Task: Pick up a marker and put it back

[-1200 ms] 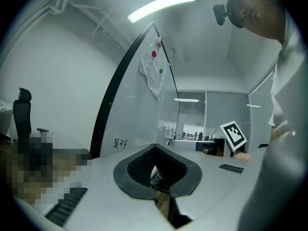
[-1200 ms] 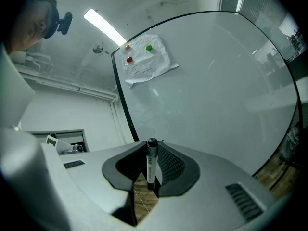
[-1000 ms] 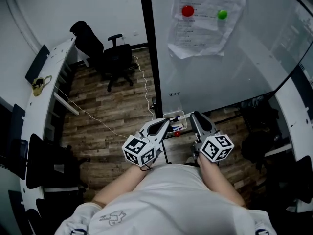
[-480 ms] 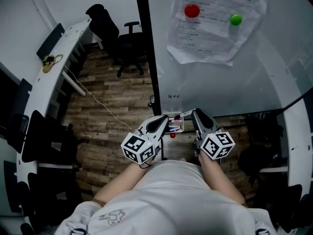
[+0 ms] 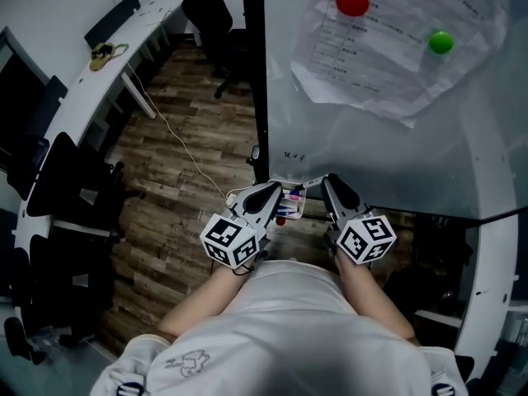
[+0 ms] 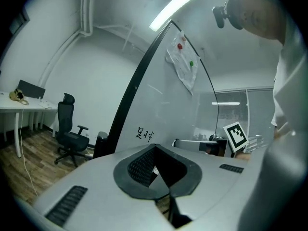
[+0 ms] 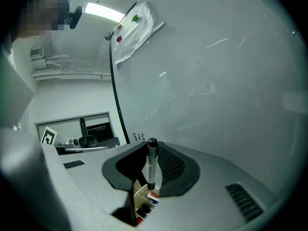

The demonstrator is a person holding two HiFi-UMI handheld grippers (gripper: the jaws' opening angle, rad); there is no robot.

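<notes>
Right gripper (image 7: 150,177) clamps one marker (image 7: 151,163) upright.
Left gripper (image 6: 159,177) closed, empty; we count perhaps three markers (image 7: 152,196) in tray (image 7: 141,191).

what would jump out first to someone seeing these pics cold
Most likely the black-capped marker standing upright in the right claw, pinched over the small box of markers at the foot of the whiteboard. Next, up on that board, the wrinkled paper sheet pinned by a red magnet and a green magnet.
</notes>
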